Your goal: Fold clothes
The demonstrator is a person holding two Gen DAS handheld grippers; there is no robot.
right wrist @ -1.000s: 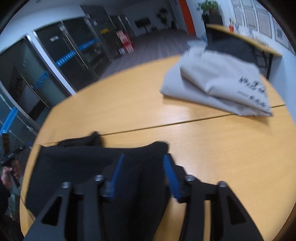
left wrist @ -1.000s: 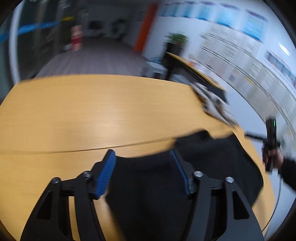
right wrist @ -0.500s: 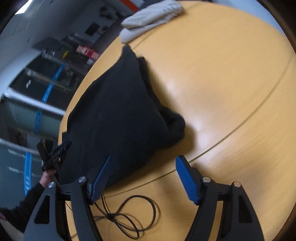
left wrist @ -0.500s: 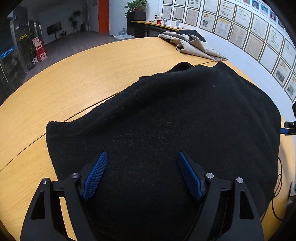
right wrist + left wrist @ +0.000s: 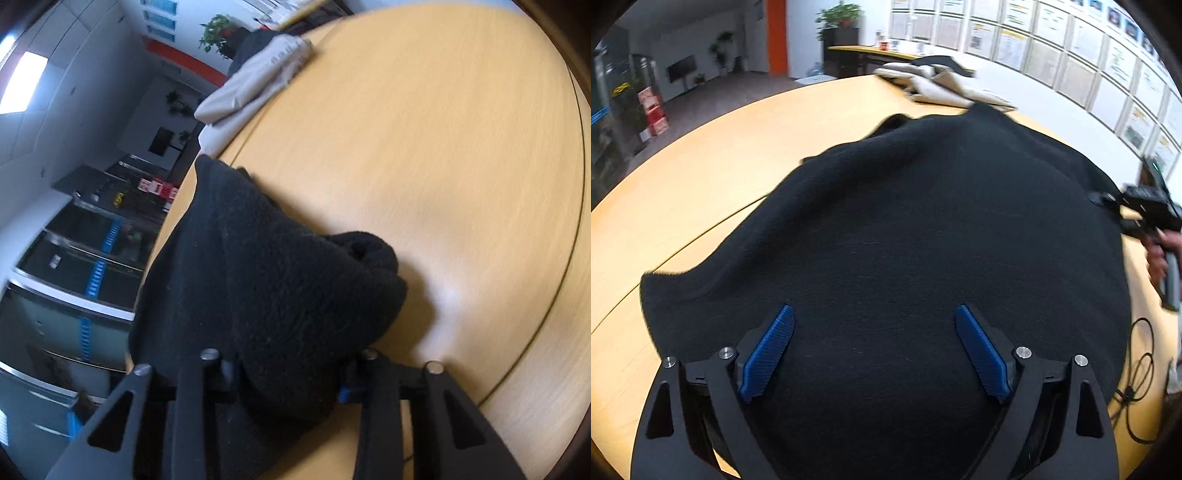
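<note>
Wood-grain tabletop [image 5: 701,155] carries everything; bare room lies ahead and left of the left gripper, and ahead-right of the right one. Black fleece garment [image 5: 923,229] sprawls across it, directly under and ahead of the left gripper [image 5: 875,350], long axis running roughly left-right across that view. Left gripper's jaws stand wide apart over the fleece, gripping nothing. Right gripper [image 5: 288,376] sits at the garment's bunched end; fleece fills the gap between its fingers, pads mostly buried, so clamped or not I can't tell. Right looks nearer to a usable edge. Folded grey clothes [image 5: 945,83] lie far ahead, well apart. Loose cable [image 5: 1137,373] lies right of the left gripper: snag risk.
</note>
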